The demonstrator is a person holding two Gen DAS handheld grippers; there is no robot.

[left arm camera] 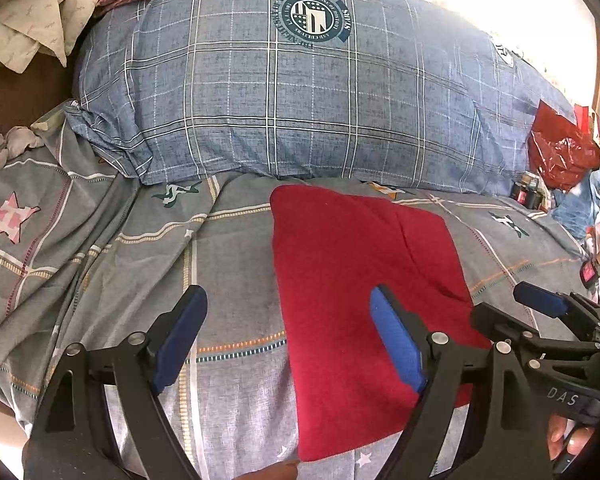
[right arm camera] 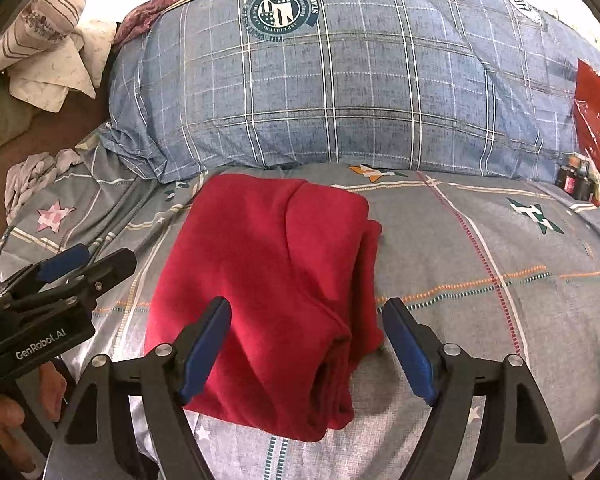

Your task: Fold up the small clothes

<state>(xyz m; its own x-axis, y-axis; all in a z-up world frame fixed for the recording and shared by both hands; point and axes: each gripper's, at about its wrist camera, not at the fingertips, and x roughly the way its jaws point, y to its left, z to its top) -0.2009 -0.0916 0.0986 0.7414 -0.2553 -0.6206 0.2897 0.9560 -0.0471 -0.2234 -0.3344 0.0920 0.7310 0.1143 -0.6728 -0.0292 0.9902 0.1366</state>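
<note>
One red garment lies folded on the bed, a thick rectangular bundle resting flat on the grey patterned bedsheet. Its long axis runs from the near edge of the bed toward the pillow, so one short end points at the pillow and stops just short of it, while the other short end faces the cameras. In the right wrist view the stacked layers show along the bundle's right side and near right corner, where the fold edges are piled on each other; the top face is smooth, with a curved seam crossing it.

Two grippers are in view, one on each side of the near end. The left gripper has its blue-padded fingers spread wide apart and holds nothing; its right finger shows in front of the red cloth and its left finger in front of bare sheet, though whether either touches cannot be told. The right gripper is likewise spread wide, its fingers straddling the near right corner of the bundle without clamping it.

One blue plaid pillow lies across the head of the bed. One red plastic bag sits at the right, beside the pillow's end, and pale crumpled cloths lie at the far left.
</note>
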